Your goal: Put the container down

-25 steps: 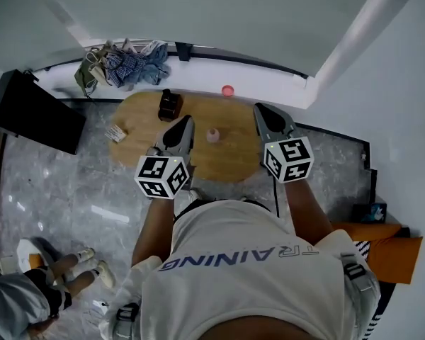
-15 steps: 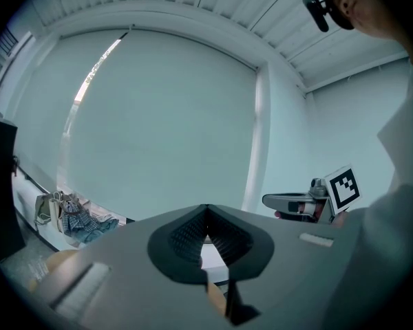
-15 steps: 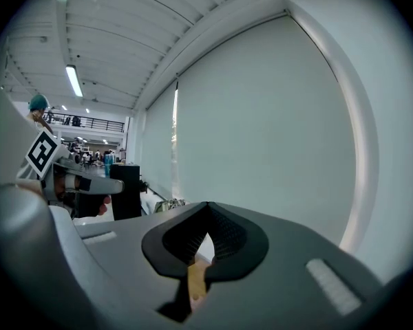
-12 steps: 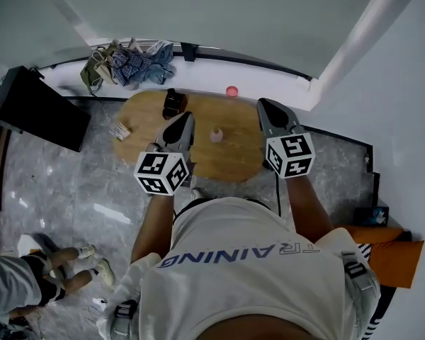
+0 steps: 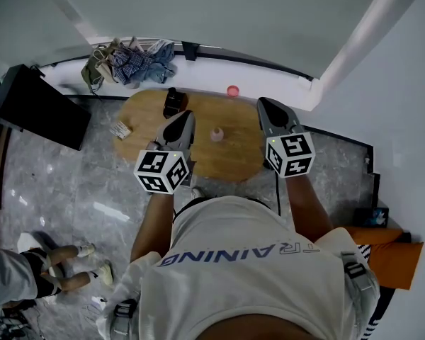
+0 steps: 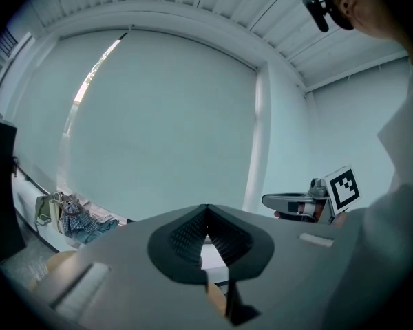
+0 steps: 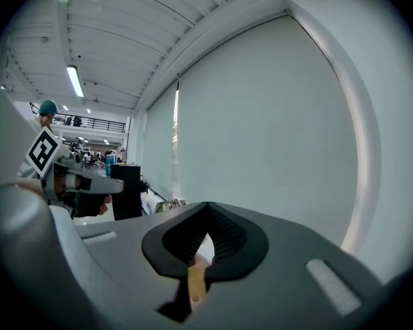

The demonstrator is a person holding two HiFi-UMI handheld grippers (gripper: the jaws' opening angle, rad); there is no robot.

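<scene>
I am watching the oval wooden table (image 5: pixel 227 158) lying across the upper middle of the head view. I am holding the left gripper (image 5: pixel 186 116) and the right gripper (image 5: pixel 263 104) over it, and each is keeping its jaws pressed together on nothing. The small pale container (image 5: pixel 217 134) is standing on the tabletop between them, touching neither, just above frame centre.
</scene>
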